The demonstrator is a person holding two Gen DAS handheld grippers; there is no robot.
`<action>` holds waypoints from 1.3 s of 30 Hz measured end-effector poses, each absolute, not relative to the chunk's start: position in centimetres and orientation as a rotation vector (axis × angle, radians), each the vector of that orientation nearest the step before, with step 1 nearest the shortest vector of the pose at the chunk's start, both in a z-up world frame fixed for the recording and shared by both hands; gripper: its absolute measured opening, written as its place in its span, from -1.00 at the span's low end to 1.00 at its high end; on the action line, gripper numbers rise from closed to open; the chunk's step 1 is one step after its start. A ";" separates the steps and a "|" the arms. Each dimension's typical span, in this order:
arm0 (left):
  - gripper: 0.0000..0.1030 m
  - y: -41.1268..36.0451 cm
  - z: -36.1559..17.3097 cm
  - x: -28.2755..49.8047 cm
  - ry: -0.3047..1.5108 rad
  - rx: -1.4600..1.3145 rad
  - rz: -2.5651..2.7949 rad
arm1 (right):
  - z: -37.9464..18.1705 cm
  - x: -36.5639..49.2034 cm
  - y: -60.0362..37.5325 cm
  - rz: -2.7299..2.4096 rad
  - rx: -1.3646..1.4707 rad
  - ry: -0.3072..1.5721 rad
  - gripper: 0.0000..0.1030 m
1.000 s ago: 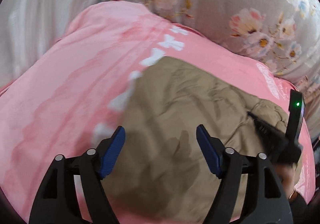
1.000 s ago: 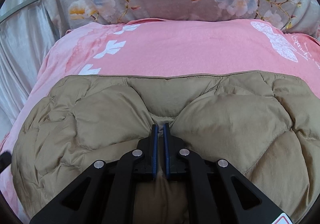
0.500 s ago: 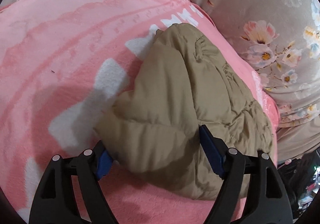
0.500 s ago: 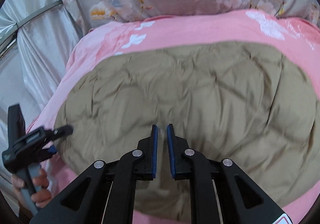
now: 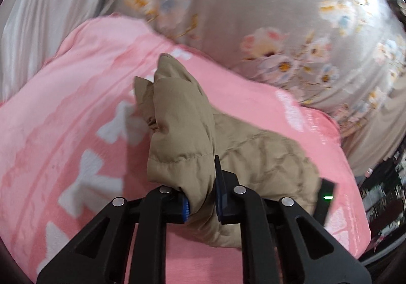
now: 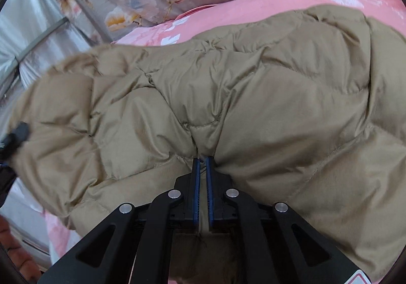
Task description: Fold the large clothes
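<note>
A tan quilted puffer jacket (image 6: 228,96) lies on a pink blanket (image 5: 63,111) on a bed. My left gripper (image 5: 201,197) is shut on a thick fold at the jacket's left end (image 5: 180,136) and holds that end raised off the blanket. My right gripper (image 6: 202,164) is shut on a pinch of the jacket's near edge, with fabric bunched at the blue pads (image 6: 195,182). The left gripper's tip (image 6: 17,134) shows at the far left of the right wrist view, against the jacket. Part of the right gripper (image 5: 327,197), with a green light, shows behind the jacket in the left wrist view.
A grey floral quilt (image 5: 253,4) is bunched along the far side of the bed. A pale silvery curtain (image 6: 28,30) hangs at the left. The pink blanket (image 6: 253,2) has white bow prints. Dark clutter (image 5: 385,182) lies off the bed's right edge.
My left gripper closed on the jacket's left end and lifted it. My right gripper came back down onto the jacket's near edge and now pinches fabric again.
</note>
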State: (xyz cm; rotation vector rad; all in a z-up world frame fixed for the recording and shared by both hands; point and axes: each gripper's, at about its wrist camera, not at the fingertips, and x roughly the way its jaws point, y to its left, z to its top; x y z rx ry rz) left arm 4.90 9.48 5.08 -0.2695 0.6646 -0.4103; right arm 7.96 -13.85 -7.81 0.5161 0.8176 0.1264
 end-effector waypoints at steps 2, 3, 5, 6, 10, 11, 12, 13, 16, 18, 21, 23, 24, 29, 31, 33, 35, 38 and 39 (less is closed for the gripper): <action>-0.75 6.8 6.9 4.1 0.630 -0.224 -0.472 | -7.8 7.8 -14.7 0.143 0.582 0.825 -0.98; -0.75 5.9 7.5 3.9 0.617 -0.207 -0.491 | -7.7 7.4 -15.1 0.140 0.609 0.831 -0.97; -0.76 4.1 8.6 3.3 0.592 -0.172 -0.529 | -6.7 5.2 -15.9 0.134 0.640 0.820 -0.90; -0.76 3.4 9.3 3.0 0.581 -0.156 -0.545 | -6.3 3.9 -16.1 0.129 0.628 0.812 -0.90; -0.77 0.6 11.0 2.0 0.556 -0.101 -0.610 | -7.6 1.0 -16.7 0.148 0.696 0.860 -0.88; -0.77 0.0 11.2 1.7 0.555 -0.092 -0.622 | -8.0 0.9 -16.5 0.156 0.700 0.868 -0.88; -0.77 -1.2 11.4 1.5 0.561 -0.078 -0.647 | -8.5 1.0 -16.1 0.153 0.680 0.868 -0.88; -0.77 -2.4 11.4 1.2 0.570 -0.063 -0.667 | -8.7 1.3 -15.7 0.151 0.663 0.864 -0.89; -0.77 -6.3 11.4 -0.1 0.581 0.015 -0.713 | -9.0 1.8 -16.0 0.170 0.684 0.863 -0.94; -0.77 -9.1 11.2 -0.6 0.596 0.055 -0.753 | -8.9 0.7 -17.4 0.189 0.758 0.863 -0.95; -0.77 -12.8 10.6 -0.4 0.636 0.088 -0.807 | -7.4 -2.4 -20.2 0.156 0.755 0.822 -0.95; -0.77 -15.0 9.6 -0.3 0.661 0.109 -0.828 | -6.2 -5.1 -22.7 0.072 0.706 0.793 -0.95; -0.77 -15.9 9.0 -0.3 0.672 0.120 -0.834 | -5.8 -6.1 -23.7 0.032 0.695 0.785 -0.92; -0.77 -21.5 4.6 -0.8 0.766 0.199 -0.864 | -4.8 -10.1 -27.6 -0.129 0.637 0.763 -0.88; -0.77 -23.1 2.7 -1.0 0.803 0.234 -0.866 | -5.0 -10.3 -28.6 -0.178 0.618 0.767 -0.88; -0.77 -24.4 0.8 -1.3 0.826 0.274 -0.863 | -5.2 -10.9 -29.5 -0.250 0.596 0.773 -0.88; -0.77 -25.6 -0.8 -1.7 0.842 0.308 -0.852 | -5.4 -11.6 -30.7 -0.294 0.599 0.773 -0.88; -0.76 -26.5 -2.7 -2.0 0.861 0.344 -0.845 | -5.3 -12.4 -32.4 -0.330 0.625 0.760 -0.85; -0.76 -26.8 -3.0 -2.0 0.865 0.352 -0.843 | -5.4 -13.0 -33.2 -0.340 0.623 0.752 -0.80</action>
